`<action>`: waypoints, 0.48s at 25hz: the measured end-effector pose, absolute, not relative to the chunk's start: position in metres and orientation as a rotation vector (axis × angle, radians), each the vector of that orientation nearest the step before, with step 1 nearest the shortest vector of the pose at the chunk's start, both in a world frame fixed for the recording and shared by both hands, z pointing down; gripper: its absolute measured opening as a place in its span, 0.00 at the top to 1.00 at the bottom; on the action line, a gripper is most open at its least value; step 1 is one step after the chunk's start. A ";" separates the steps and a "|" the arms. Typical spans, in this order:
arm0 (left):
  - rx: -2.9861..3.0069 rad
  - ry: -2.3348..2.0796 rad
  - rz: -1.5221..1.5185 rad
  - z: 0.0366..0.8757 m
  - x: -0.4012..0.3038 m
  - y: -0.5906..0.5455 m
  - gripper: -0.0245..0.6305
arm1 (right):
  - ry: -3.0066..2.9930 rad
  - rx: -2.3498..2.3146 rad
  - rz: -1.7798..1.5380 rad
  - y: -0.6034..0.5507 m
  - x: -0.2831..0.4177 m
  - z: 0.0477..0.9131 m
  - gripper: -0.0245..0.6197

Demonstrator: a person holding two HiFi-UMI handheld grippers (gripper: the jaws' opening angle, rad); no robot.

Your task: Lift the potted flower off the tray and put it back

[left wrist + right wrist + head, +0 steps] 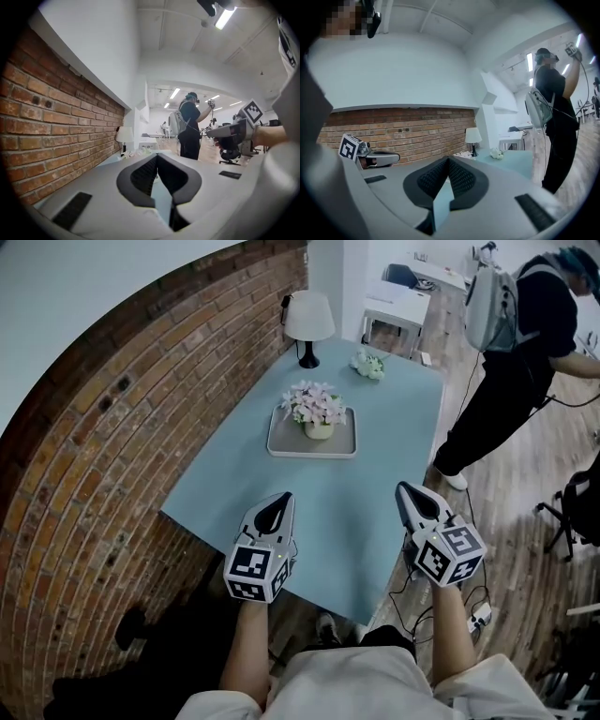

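Tray (286, 442) well inside table (394, 484) edges

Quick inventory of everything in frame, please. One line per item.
table: 1, light blue top, centre, against the wall
tray: 1, grey, middle of the table
potted flower: 1, pink and white blooms in a cream pot, standing on the tray
lamp: 1, white shade on a black base, far end of the table
small flower bunch: 1, white, far end, right of the lamp
brick wall: 1, red-brown, left of the table
white desk: 1, beyond the table
bystander: 1, dark clothes and a grey backpack, right of the table
left gripper: 1, grey, near table edge, shut, empty
right gripper: 1, grey, near table edge, shut, empty
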State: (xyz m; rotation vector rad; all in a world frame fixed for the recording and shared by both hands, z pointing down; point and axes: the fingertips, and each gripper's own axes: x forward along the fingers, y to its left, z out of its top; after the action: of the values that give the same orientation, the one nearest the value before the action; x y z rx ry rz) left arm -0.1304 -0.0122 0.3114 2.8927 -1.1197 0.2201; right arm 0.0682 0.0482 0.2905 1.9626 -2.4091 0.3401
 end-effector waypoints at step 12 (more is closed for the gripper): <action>2.879 -1.159 0.201 0.330 -0.116 -0.049 0.85 | -2.414 1.924 0.310 0.004 0.084 0.310 0.84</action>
State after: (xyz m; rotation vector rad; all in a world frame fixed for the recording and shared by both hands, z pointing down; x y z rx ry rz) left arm -0.1162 -0.0490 0.3304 2.8792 -1.1589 0.2007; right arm 0.0839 0.0038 0.3102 1.9243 -2.4141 0.3095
